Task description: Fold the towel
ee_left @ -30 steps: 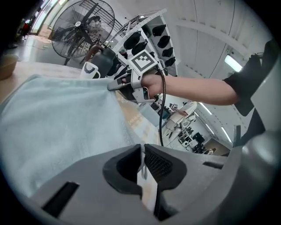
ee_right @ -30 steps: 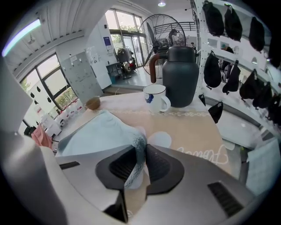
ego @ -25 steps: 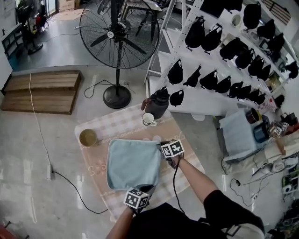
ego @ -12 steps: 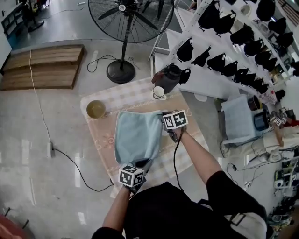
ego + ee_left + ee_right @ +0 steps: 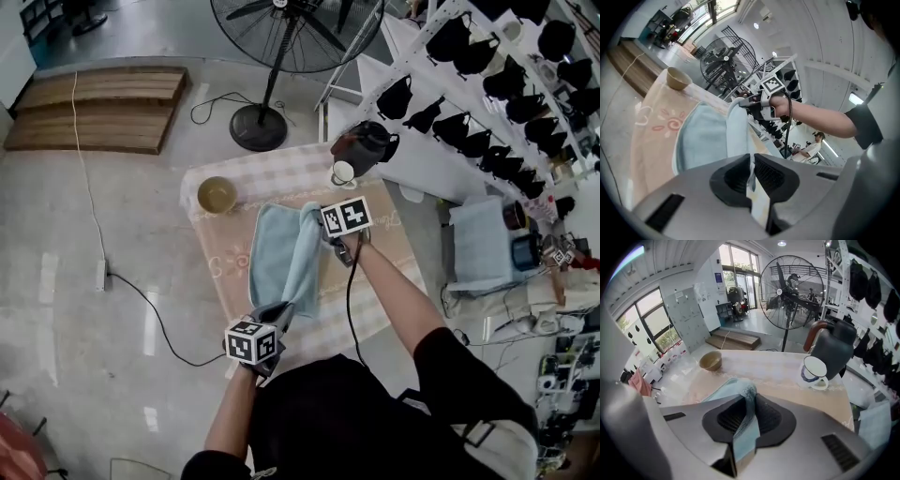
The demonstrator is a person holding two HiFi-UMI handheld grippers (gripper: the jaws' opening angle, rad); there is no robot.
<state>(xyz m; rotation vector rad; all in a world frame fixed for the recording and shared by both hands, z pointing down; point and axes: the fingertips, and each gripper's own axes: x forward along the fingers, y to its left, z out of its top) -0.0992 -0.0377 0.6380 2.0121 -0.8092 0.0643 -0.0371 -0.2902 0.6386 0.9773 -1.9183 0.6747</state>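
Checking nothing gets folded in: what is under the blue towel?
Only the beige patterned tablecloth shows around and beneath the raised edge of the towel. Anything under the half lying flat is covered and cannot be seen.

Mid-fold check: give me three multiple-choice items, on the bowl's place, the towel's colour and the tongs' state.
1. Where is the bowl relative to the towel?
A) on it
B) on the tablecloth, apart from it
C) on the floor
2. The towel's colour?
A) red
B) light blue
C) white
3. Left tongs and right tongs:
A) both open
B) only left shut on towel
C) both shut on towel
Key: 1 B, tablecloth shows between them; 2 B, pale blue in every view; 3 C, fabric is pinched between each pair's pads.
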